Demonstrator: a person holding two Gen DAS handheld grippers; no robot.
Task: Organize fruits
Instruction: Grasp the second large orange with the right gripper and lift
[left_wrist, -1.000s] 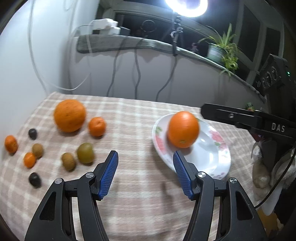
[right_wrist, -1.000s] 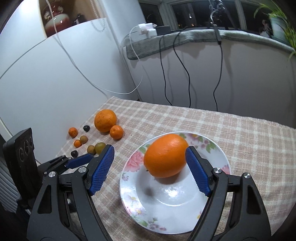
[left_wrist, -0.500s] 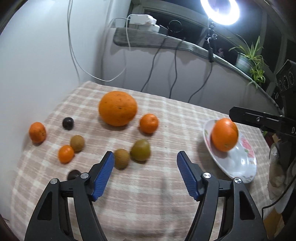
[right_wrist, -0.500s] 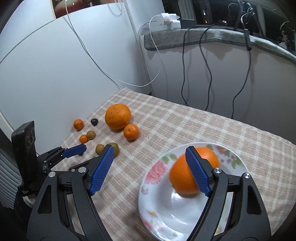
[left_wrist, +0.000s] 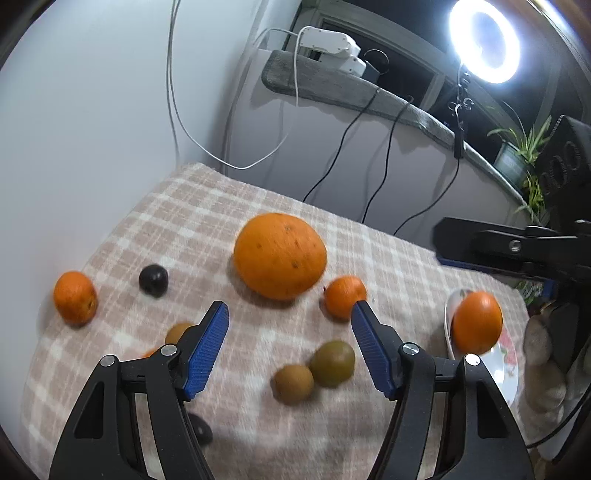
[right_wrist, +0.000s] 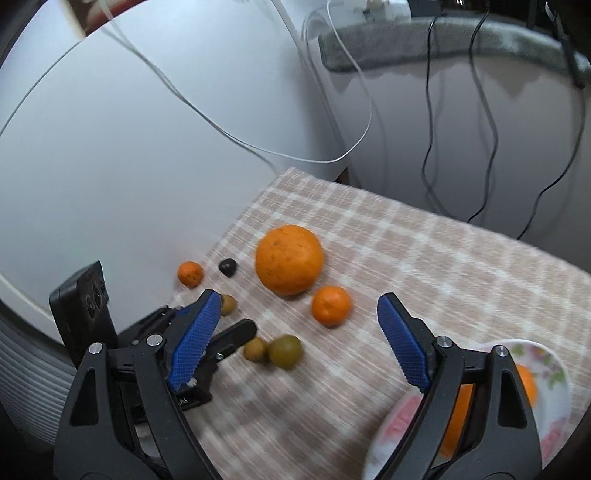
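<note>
A large orange (left_wrist: 280, 255) (right_wrist: 289, 259) lies on the checked cloth, with a small mandarin (left_wrist: 345, 296) (right_wrist: 331, 305) beside it. A green kiwi (left_wrist: 332, 363) (right_wrist: 284, 351) and a brown one (left_wrist: 293, 382) (right_wrist: 255, 349) lie closer. A dark plum (left_wrist: 153, 280) (right_wrist: 227, 266) and another mandarin (left_wrist: 75, 297) (right_wrist: 190, 273) lie at the left. An orange (left_wrist: 477, 321) (right_wrist: 524, 380) sits on the flowered plate (left_wrist: 508, 380) (right_wrist: 550, 373). My left gripper (left_wrist: 290, 341) is open and empty, facing the large orange. My right gripper (right_wrist: 299, 341) is open and empty above the cloth.
A white wall stands on the left. A grey ledge (left_wrist: 332, 86) with a power strip (left_wrist: 328, 48) and hanging cables runs along the back. A ring light (left_wrist: 484, 37) and a potted plant (left_wrist: 517, 155) are at the back right. More small fruits (left_wrist: 177, 332) sit behind my left finger.
Both grippers have swung left, away from the plate and toward the loose fruits. The large orange now lies ahead of my left gripper. The orange stays on the plate.
</note>
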